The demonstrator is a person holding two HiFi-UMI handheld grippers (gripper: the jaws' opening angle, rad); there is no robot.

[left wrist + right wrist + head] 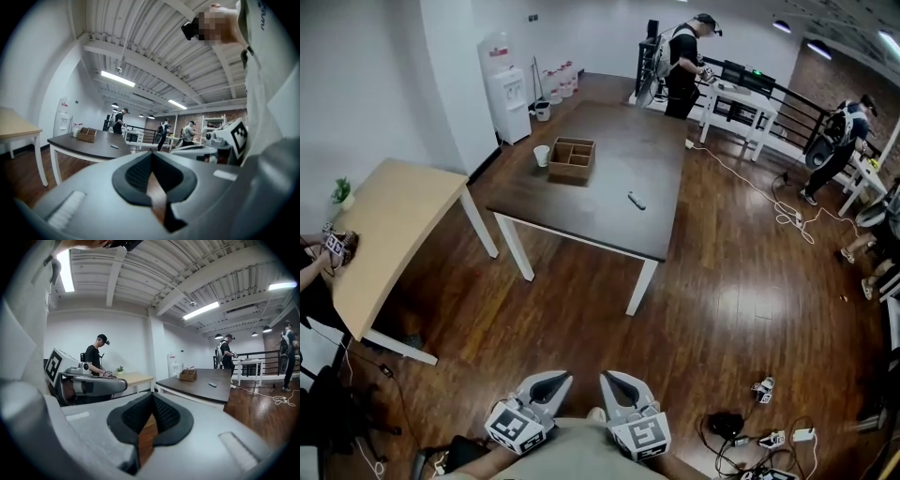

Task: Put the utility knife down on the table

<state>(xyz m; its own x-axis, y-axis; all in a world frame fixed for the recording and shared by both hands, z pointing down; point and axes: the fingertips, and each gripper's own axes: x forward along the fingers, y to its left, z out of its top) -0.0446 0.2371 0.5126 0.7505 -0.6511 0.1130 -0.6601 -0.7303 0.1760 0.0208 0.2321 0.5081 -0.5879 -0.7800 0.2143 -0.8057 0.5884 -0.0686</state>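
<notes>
The utility knife (636,200), a small grey object, lies on the dark table (581,216) near its right side. It also shows far off in the left gripper view, utility knife (114,146), and in the right gripper view, utility knife (212,384). My left gripper (555,379) and right gripper (610,379) are held side by side at the bottom of the head view, well short of the table. Both are shut with nothing between the jaws, left gripper (151,154), right gripper (152,397). Each points roughly level toward the table.
A wooden compartment box (572,159) and a white cup (542,156) stand on the dark table's far left part. A light wooden desk (389,234) stands at the left. Cables and gear (759,436) lie on the floor at the lower right. People work at white benches (736,98) beyond.
</notes>
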